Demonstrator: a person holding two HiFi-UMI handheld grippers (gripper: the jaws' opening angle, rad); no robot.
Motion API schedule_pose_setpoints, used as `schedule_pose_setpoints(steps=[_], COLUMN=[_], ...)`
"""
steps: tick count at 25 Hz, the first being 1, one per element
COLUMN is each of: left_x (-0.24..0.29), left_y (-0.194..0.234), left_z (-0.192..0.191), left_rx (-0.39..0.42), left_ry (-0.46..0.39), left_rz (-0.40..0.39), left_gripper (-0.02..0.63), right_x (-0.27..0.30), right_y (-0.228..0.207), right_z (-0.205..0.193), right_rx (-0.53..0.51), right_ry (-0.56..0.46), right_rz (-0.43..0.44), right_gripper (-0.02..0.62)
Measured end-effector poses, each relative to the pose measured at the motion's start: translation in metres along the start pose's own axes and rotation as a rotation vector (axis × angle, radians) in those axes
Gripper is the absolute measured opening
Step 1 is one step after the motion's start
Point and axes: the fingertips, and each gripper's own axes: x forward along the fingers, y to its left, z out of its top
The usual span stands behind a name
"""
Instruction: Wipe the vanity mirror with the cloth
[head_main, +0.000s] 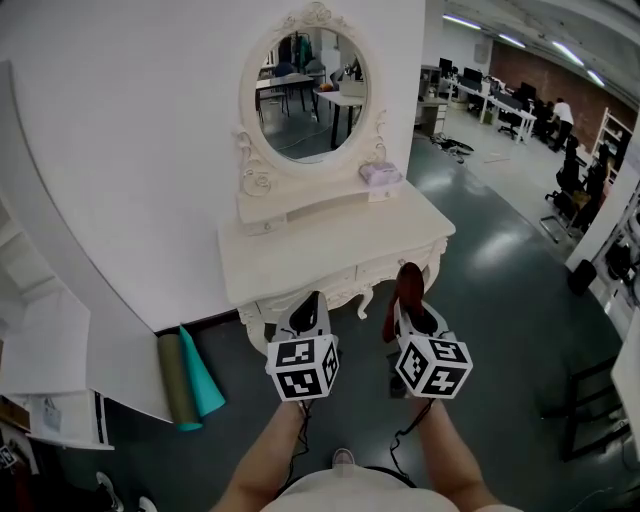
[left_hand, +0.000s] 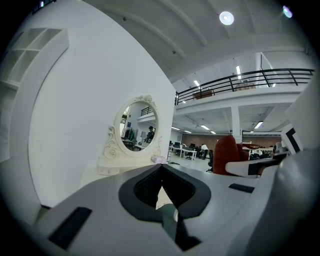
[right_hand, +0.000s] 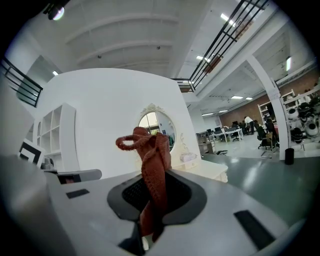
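Head view suggests wiping has not begun. Nearest, at 6 o'clock, the right tongs (head_main: 413, 308) pinch a rust-red, nubbly knitted cloth (head_main: 402, 285) that stands in a limp twist. Beside them, the left tongs (head_main: 310, 303) are closed on nothing. Farther, toward 12 o'clock, the cream counter (head_main: 300, 250) carries the oval vanity mirror (head_main: 312, 95), glossy inside carved scrollwork, well apart from the cloth.

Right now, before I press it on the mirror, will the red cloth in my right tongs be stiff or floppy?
Probably floppy: the cloth folds over itself above the right tongs, a loop sagging sideways. It looks knitted and light, so it likely bunches rather than spreads flat. Pinched at one part only, it may slip if dragged hard.
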Motion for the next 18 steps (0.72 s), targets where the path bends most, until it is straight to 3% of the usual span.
schedule_pose_setpoints(steps=[18], left_x=[0.136], left_y=[0.034], left_z=[-0.018], left_rx=[-0.029], left_ry=[0.065], left_rz=[0.027], left_gripper=[0.005], right_x=[0.128], right_y=[-0.053], right_z=[-0.004], right_rx=[-0.020], right_ry=[0.078], right_rz=[0.008], right_gripper=[0.058])
